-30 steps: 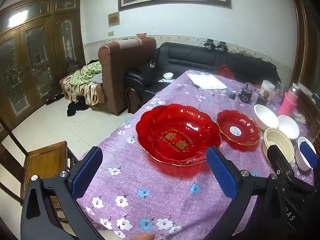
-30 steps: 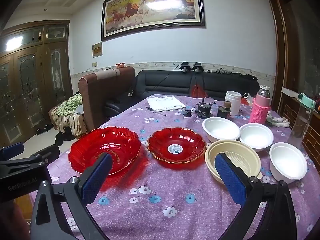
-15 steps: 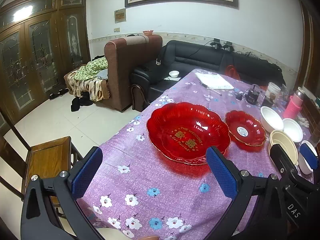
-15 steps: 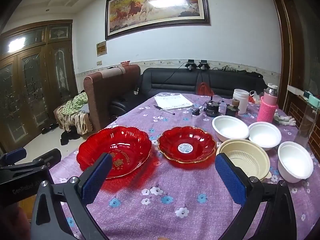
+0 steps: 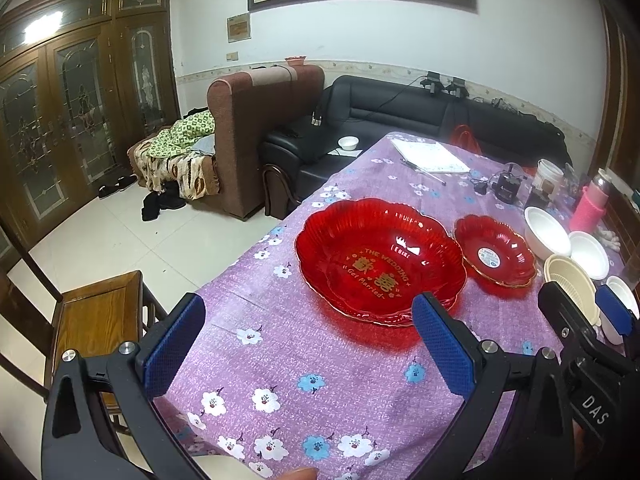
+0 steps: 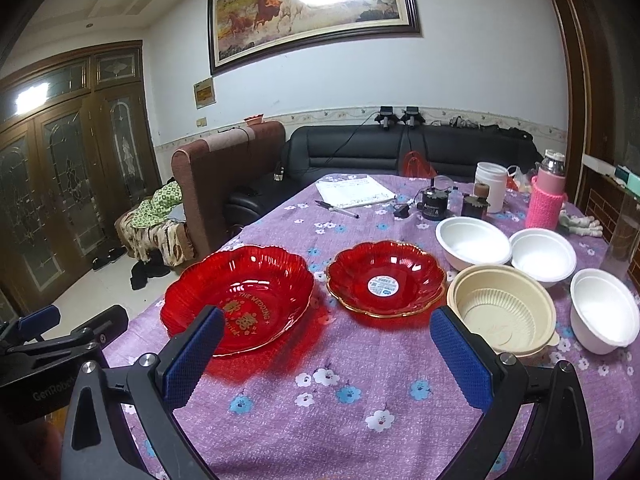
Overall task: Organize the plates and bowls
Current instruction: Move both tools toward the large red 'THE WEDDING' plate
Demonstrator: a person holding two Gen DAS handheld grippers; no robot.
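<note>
Both grippers, left [image 5: 308, 346] and right [image 6: 326, 354], gape empty before the 2 red plates [image 6: 240, 300].

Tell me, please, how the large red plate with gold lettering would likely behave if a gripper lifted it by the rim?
The large red plate looks like glossy, thin plastic, so probably light, stiff, slippery. Gripped at its scalloped rim, it may tilt.

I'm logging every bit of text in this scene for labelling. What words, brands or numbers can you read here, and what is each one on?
"THE WEDDING" and "Get Married": gold lettering in the large red plate, around two gold Chinese characters.
"DAS": on the right gripper body, seen from the left wrist.
"GenRobot", cut off: on the left gripper body.
Round sticker in the small red plate: too small to read.
Inscription on the horse painting: blurred.
</note>
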